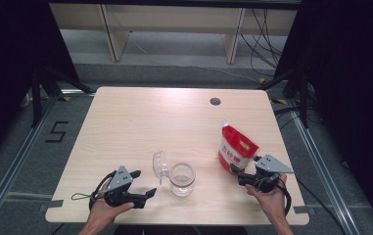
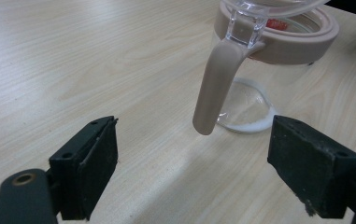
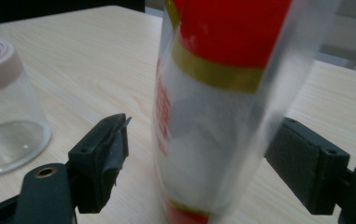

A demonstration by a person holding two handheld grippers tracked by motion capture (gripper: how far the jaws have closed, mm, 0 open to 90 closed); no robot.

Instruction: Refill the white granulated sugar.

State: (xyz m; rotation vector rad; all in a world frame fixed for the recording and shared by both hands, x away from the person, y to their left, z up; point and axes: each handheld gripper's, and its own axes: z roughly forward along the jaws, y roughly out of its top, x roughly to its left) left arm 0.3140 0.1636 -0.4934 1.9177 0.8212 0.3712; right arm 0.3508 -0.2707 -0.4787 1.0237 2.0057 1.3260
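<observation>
Tabletop (image 1: 125, 117) of pale wood carries everything. At the left, the left tongs (image 1: 144, 185) lie low and nearly level in the person's left hand (image 1: 106, 211), jaws wide apart and holding nothing; they point toward the jar (image 1: 182, 179), near it but not touching. In the left gripper view the jar's hinged lid (image 1: 160, 164) stands thrown back, its clasp (image 2: 217, 84) hanging down the glass, so the mouth is open, probably ready to be filled. A thin white residue shows at the jar's bottom.

Right of the jar, well apart from it, stands the red and white bag (image 1: 237, 149), upright with its top corner cut. The right tongs (image 1: 234, 171) sit at its base, held level by the right hand (image 1: 271, 197), jaws spread as wide as they go. In the right gripper view the bag sits between the pads (image 3: 102, 161), the right one close against the film, the left one clear of it: a grip being lined up, not yet made.
</observation>
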